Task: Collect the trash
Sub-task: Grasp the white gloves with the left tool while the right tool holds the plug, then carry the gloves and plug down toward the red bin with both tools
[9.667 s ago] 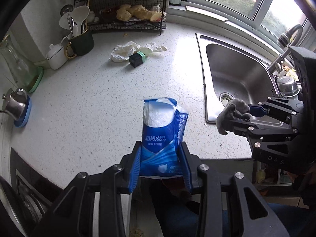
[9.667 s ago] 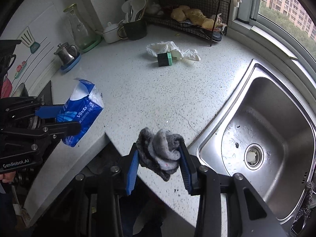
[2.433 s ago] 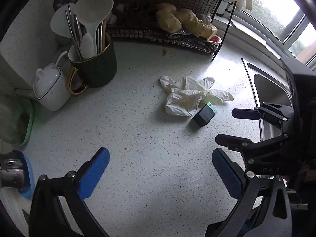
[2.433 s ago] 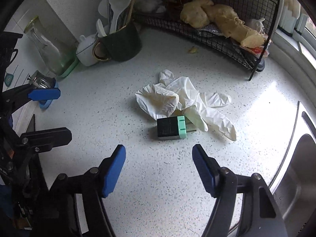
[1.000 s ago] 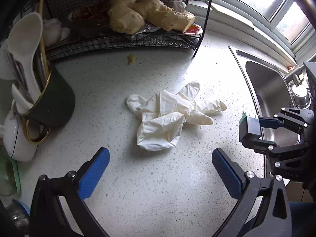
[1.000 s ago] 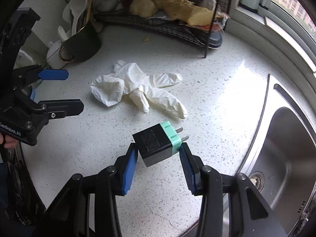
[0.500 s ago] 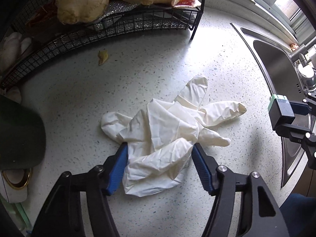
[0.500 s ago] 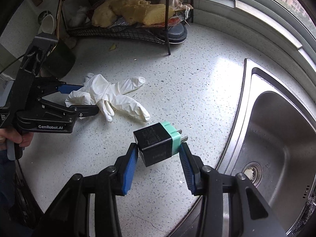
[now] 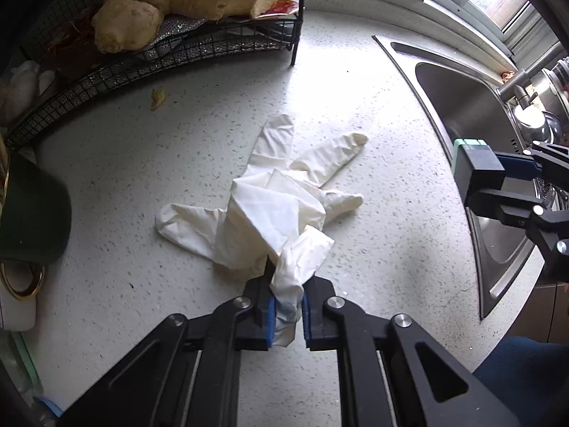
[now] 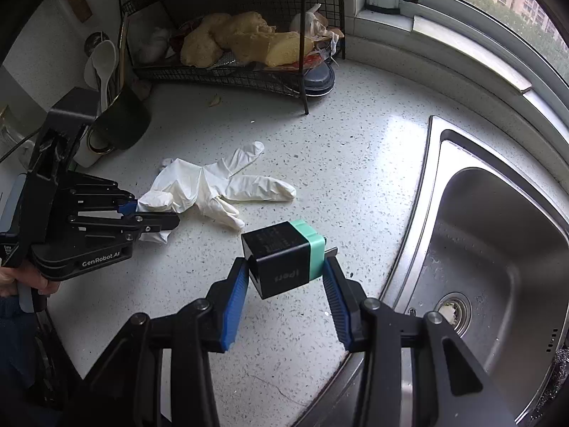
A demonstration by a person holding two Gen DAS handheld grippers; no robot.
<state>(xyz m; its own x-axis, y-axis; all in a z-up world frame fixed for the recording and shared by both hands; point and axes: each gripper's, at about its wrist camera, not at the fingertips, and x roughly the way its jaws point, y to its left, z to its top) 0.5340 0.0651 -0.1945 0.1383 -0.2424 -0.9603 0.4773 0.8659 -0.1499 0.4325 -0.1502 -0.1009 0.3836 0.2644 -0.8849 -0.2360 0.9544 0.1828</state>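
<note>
Left wrist view: the left claw (image 9: 287,311) is clenched on the cuff end of the white gloves (image 9: 274,213), which lie crumpled on the speckled desk (image 9: 142,185) with their fingers spread away from the claw, toward the wire rack (image 9: 142,60). The rack, beyond the gloves, carries pale ginger roots (image 9: 177,3). A dark green mug (image 9: 32,217) stands left of the gloves; the steel sink (image 9: 473,131) lies to their right.

Right wrist view: the right claw (image 10: 284,284) is grasping a black charger (image 10: 281,261) with a green end and metal prongs, held in the air above the desk (image 10: 355,163), between the gloves (image 10: 213,185) and the sink (image 10: 498,242). The left claw (image 10: 156,215) appears at the left of the gloves, pinching their near edge. Behind the gloves stand the mug (image 10: 124,121), holding a white spoon (image 10: 101,64), and the rack (image 10: 249,28).
</note>
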